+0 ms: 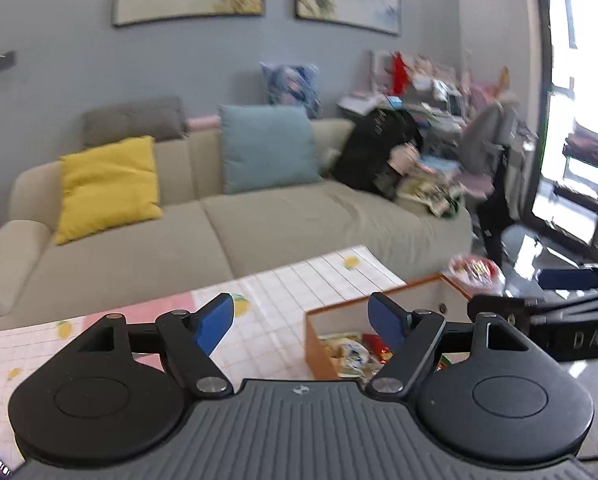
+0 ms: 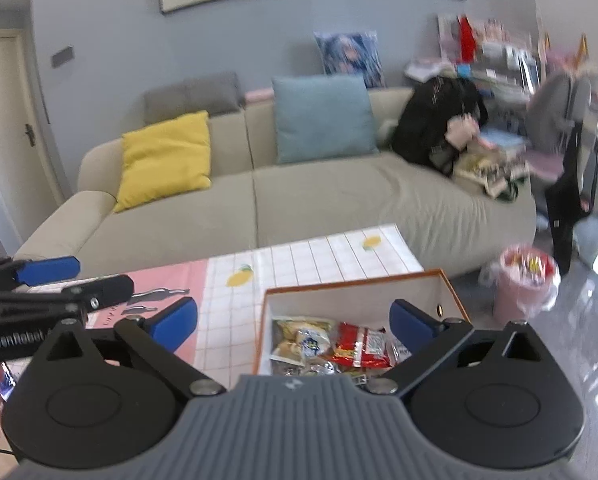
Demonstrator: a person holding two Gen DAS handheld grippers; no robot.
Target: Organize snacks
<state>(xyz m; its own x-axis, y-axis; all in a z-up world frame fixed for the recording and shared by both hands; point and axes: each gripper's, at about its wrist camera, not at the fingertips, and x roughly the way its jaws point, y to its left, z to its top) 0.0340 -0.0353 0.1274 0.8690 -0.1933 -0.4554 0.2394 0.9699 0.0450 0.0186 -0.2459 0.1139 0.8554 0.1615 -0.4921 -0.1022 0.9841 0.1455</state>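
Observation:
A box with an orange rim (image 2: 355,280) stands at the right end of the table, white inside. Several snack packets lie in it, among them a red packet (image 2: 359,344) and a pale yellow one (image 2: 303,336). My right gripper (image 2: 293,312) hangs above the box's near side, open, with nothing between its blue pads. My left gripper (image 1: 301,312) is open and empty too, over the tablecloth just left of the box (image 1: 379,304), where the snacks (image 1: 351,354) show. Each view catches the other gripper's blue pad (image 2: 47,266) (image 1: 567,278) at its edge.
The table wears a white checked cloth with lemons (image 2: 319,256) and a pink patch. Behind it is a beige sofa (image 2: 339,200) with yellow and blue cushions and a black bag. A pink bin lined with a plastic bag (image 2: 527,280) stands on the floor to the right.

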